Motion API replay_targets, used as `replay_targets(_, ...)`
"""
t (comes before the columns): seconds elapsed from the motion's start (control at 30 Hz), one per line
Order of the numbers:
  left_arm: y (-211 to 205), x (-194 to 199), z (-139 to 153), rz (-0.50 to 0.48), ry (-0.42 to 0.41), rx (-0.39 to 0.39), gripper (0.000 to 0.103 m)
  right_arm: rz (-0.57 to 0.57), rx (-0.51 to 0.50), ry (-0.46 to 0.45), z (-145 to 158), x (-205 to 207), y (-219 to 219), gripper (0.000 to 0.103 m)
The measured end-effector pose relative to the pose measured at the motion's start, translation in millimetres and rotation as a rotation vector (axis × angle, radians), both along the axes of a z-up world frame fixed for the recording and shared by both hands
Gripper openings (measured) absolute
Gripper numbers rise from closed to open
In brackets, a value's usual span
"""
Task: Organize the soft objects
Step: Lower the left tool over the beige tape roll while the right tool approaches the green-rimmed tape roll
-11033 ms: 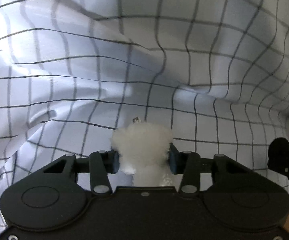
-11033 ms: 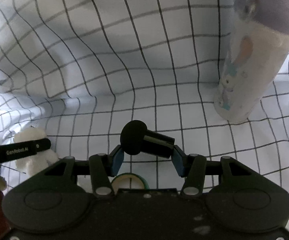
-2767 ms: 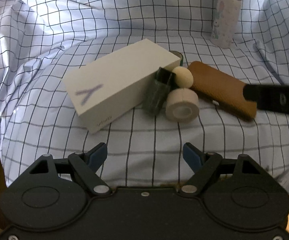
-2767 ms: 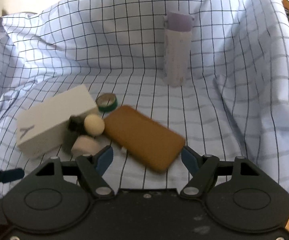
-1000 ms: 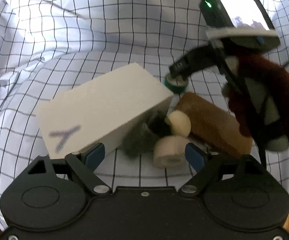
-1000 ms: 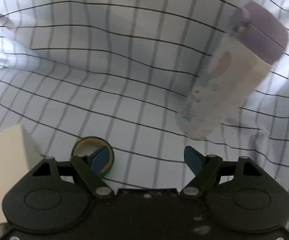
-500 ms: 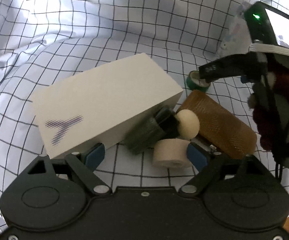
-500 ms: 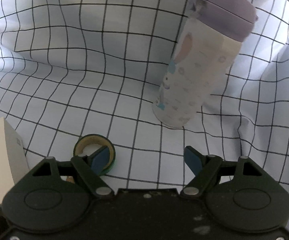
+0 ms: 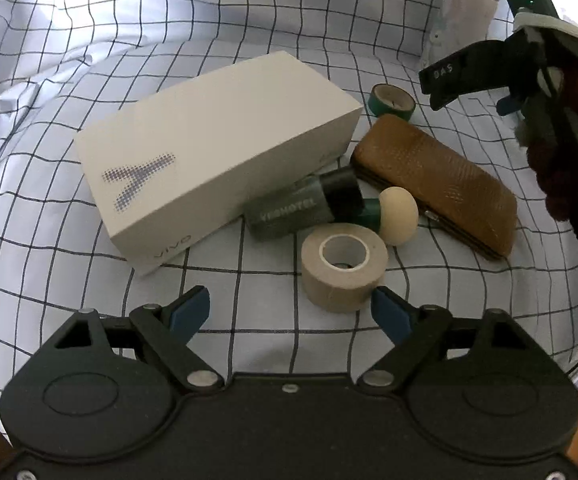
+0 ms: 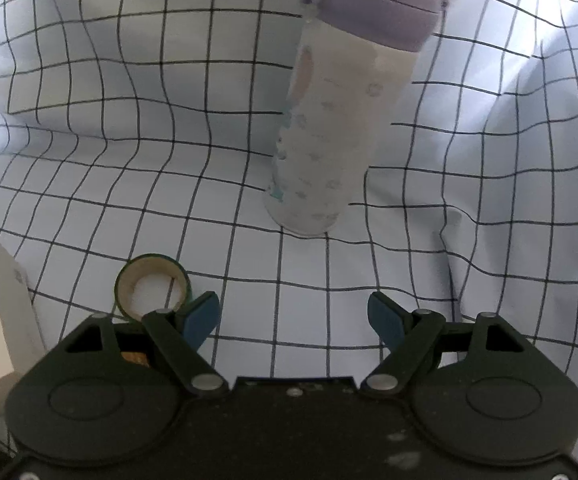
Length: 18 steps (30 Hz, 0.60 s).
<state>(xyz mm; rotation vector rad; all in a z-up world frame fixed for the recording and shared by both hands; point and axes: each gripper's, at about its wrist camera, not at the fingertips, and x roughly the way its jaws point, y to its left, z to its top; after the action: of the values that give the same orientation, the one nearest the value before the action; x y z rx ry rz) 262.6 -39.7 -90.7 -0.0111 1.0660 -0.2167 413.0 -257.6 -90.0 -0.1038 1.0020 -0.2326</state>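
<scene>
Both hand-held grippers (image 9: pixel 291 306) (image 10: pixel 293 316) gape empty; only the left view shows the beige tape roll (image 9: pixel 343 266).

A white cloth (image 9: pixel 249 24) ruled with a thin black grid covers everything. The box (image 9: pixel 217 152) is cream, with a dotted purple Y and grey lettering. The small bottle (image 9: pixel 301 208) is dark green with a black band and a cream ball cap. One tape roll (image 9: pixel 343 266) is beige; the other tape roll (image 10: pixel 151 290) is green outside, tan inside. The case (image 9: pixel 437 180) is textured brown. The flask (image 10: pixel 341 120) is white with faint pastel prints and a lilac lid.
</scene>
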Motion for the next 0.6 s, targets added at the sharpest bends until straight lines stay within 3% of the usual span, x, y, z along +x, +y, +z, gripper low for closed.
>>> replay_targets(0.33, -12, 1, 1, -0.052, -0.033, -0.055, 0.082, 0.023, 0.149, -0.024, 12, 5, 7, 0.081)
replay_targets(0.4, -15, 3, -2, -0.062, -0.027, -0.063, 0.076, 0.033, 0.148, -0.023, 9, 9, 15, 0.083)
replay_targets(0.47, -18, 6, -5, -0.071, -0.018, -0.064, 0.061, 0.041, 0.141, -0.020, 5, 15, 23, 0.083)
replay_targets(0.6, -19, 10, -8, -0.077, -0.016, -0.073, 0.058, 0.070, 0.133, -0.002, -3, 23, 38, 0.081)
